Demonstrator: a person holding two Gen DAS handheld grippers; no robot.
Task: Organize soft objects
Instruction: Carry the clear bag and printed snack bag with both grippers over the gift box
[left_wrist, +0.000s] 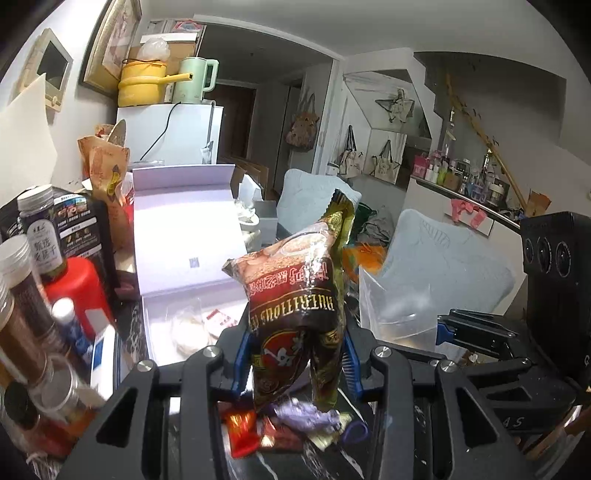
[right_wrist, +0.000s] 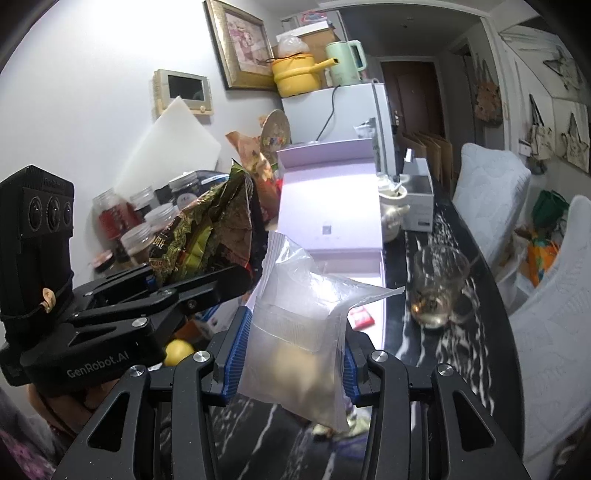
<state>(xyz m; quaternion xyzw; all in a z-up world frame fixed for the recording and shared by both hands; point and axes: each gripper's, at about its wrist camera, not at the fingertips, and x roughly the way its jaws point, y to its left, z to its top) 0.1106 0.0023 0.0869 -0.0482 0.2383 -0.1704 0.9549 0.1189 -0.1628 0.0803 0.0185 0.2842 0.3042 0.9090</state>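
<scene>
The snack packet (left_wrist: 295, 295) reads "NUTRITIOUS" upside down beside red Chinese characters; the left tongs (left_wrist: 295, 354) pinch its lower half and hold it upright above the dark marbled worktop (right_wrist: 436, 236). The left tongs' housing reads "GenRobot.AI". The right tongs (right_wrist: 291, 354) grip a clear zip bag (right_wrist: 295, 325), perhaps with something pale inside. Loose wrapped sweets (left_wrist: 243, 428) lie below. An open white box (left_wrist: 184, 236) stands ahead, jars (left_wrist: 33, 280) crowding the left.
</scene>
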